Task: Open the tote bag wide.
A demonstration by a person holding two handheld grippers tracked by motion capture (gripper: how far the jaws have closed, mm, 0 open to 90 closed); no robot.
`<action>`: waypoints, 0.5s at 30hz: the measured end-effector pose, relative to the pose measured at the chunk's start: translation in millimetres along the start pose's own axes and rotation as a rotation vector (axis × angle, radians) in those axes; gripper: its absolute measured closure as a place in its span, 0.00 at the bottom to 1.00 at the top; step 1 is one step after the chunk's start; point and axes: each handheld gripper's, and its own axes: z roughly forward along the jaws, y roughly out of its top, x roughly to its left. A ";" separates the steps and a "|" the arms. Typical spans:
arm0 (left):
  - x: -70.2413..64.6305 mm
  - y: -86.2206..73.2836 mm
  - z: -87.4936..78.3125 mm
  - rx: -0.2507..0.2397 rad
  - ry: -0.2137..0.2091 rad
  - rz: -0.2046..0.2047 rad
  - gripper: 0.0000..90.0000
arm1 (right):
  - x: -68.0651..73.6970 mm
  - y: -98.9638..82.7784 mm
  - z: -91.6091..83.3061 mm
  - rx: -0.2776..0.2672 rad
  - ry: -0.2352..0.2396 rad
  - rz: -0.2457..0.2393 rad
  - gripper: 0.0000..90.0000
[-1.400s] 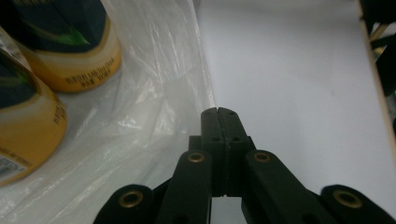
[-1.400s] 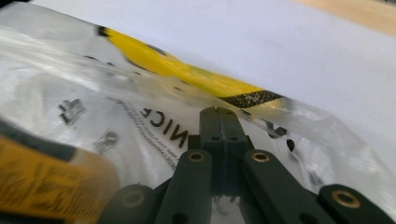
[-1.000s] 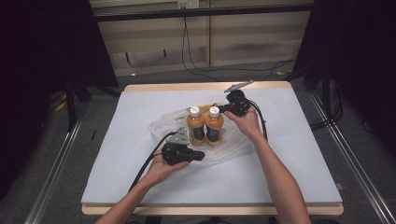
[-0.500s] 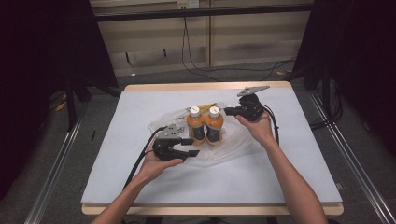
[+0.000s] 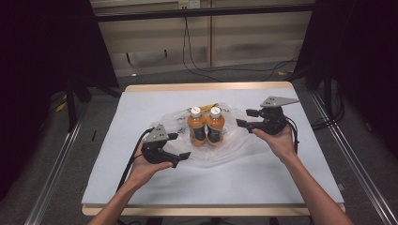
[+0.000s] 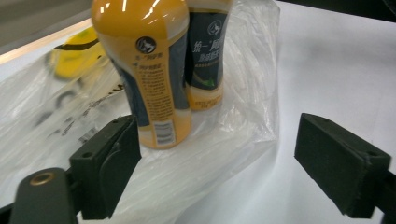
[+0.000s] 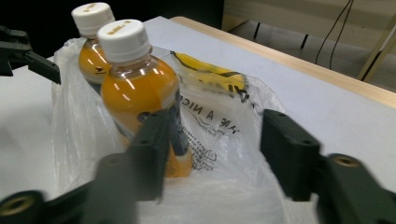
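Two orange drink bottles [image 5: 198,127] [image 5: 215,126] with white caps stand upright side by side on a crumpled clear plastic bag [image 5: 206,151] in the middle of the table. My left gripper [image 5: 180,146] hovers just left of them. Its jaws have just been opening and stand wide apart over the bag's edge [image 6: 219,154] without pressing on it. The near bottle [image 6: 144,70] rises ahead of its left jaw. My right gripper [image 5: 245,118] is to the right of the bottles. Its jaws have also just been opening, and only loose bag film [image 7: 219,130] lies beyond them.
A white sheet [image 5: 291,173] covers the wooden table [image 5: 211,87]. The bag carries black print and a yellow patch [image 7: 205,70] behind the bottles. Cables trail from both grippers. Metal rails run along the floor on both sides of the table.
Both grippers have drawn away from the bottles, the left one to the left, the right one to the right. Their jaws, shut before, now stand apart.
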 end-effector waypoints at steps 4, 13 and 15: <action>2.1 -4.7 -8.9 0.016 0.052 -0.009 0.10 | 7.1 -6.8 -14.7 -0.035 -0.005 -0.001 0.24; -3.1 -15.7 -32.0 0.017 0.090 -0.035 0.06 | 16.3 -35.5 -42.0 -0.062 -0.048 0.012 0.08; -3.9 -19.5 -36.8 0.017 0.094 -0.039 0.06 | 17.6 -42.2 -47.7 -0.069 -0.055 0.033 0.07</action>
